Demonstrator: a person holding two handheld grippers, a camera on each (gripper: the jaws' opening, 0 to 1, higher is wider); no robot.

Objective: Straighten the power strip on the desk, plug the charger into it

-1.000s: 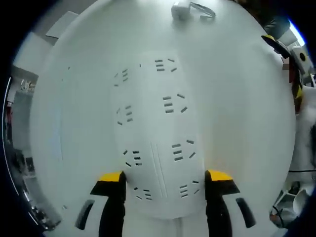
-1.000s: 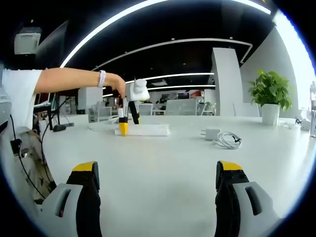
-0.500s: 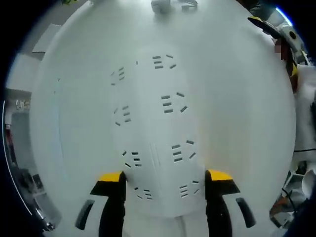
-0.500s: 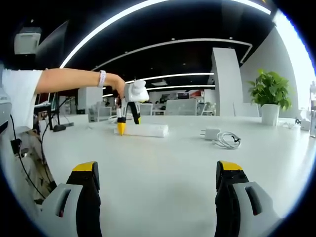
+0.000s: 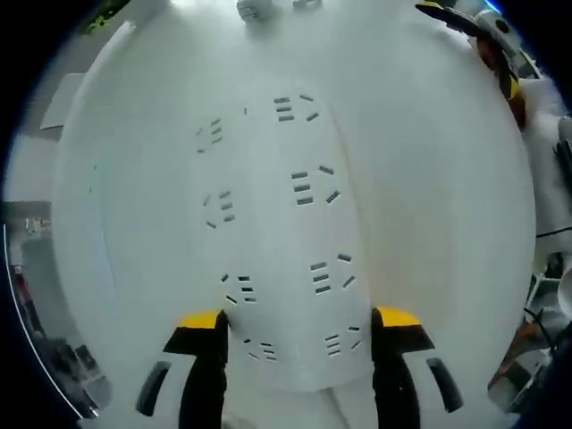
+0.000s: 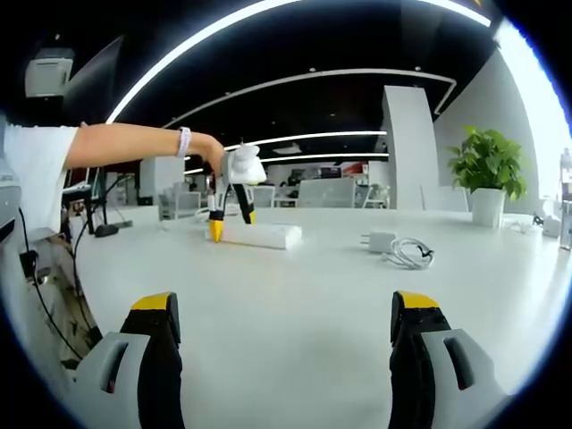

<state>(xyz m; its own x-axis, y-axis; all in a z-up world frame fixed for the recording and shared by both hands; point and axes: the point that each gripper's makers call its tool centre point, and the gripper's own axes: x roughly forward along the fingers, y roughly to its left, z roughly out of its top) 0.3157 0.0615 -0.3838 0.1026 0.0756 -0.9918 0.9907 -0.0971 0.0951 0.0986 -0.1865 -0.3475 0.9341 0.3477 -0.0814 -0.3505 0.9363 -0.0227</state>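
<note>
A white power strip [image 5: 277, 232] with several socket groups runs away from me between the jaws of my left gripper [image 5: 299, 326], which is shut on its near end. In the right gripper view the same power strip [image 6: 259, 235] lies far back on the white desk [image 6: 295, 295], with the left gripper [image 6: 228, 210] standing over its left end, held by a person's outstretched arm [image 6: 134, 143]. The white charger [image 6: 382, 241] and its coiled cable [image 6: 411, 253] lie to the strip's right. My right gripper [image 6: 290, 313] hovers open above the near desk, with nothing between its fingers.
A potted plant [image 6: 490, 174] in a white pot stands at the far right of the desk. Small items sit at the desk's right edge. Cables and stands are beyond the desk on the left. The charger [image 5: 253, 9] shows at the top of the left gripper view.
The left gripper has turned the power strip a little: its held end has shifted left in the right gripper view, and the desk has slid past behind it. The right gripper has stayed still.
</note>
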